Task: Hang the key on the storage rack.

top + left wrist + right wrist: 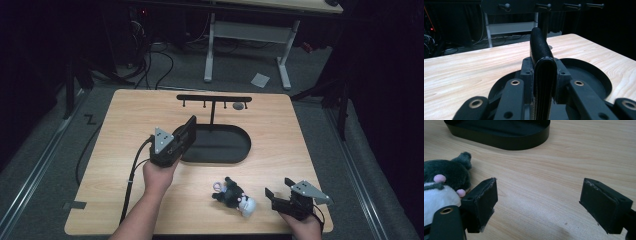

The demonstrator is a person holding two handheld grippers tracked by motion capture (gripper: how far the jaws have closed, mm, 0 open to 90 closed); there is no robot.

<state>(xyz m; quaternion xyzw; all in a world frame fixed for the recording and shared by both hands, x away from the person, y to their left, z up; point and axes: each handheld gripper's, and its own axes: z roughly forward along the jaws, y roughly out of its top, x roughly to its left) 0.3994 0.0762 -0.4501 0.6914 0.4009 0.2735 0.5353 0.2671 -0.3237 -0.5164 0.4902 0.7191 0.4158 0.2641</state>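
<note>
In the high view, the left gripper [186, 131] is a little left of the middle of the frame, held by the person's left hand [159, 176] that comes up from the bottom edge. Its jaws are closed on a black wallet [189, 128], which stands on its edge between them and sticks out toward the upper right. The wallet is over the left end of the black oval tray [235, 152] in the centre of the wooden table [125, 125]. In the left gripper view, the wallet [541, 57] rises in the middle of the frame, with a pad pressing on each side of it, and the tray [604, 80] lies behind it in the lower right part. At the top of this view there is a black rack with small pegs [544, 5]; in the high view the same rack [214, 100] stands at the upper centre, just behind the tray.

The right gripper [280, 192] is at the lower right of the high view, low over the table. Its jaws stand apart with nothing between them. In the right gripper view, only bare wood shows between the two pads. A small plush toy [235, 196], dark grey and white with pink spots, lies on the table at the lower centre of the high view, just to the left of the right gripper. In the right gripper view the toy [446, 180] is at the left edge, close beside the left jaw; I cannot tell if they touch.
</note>
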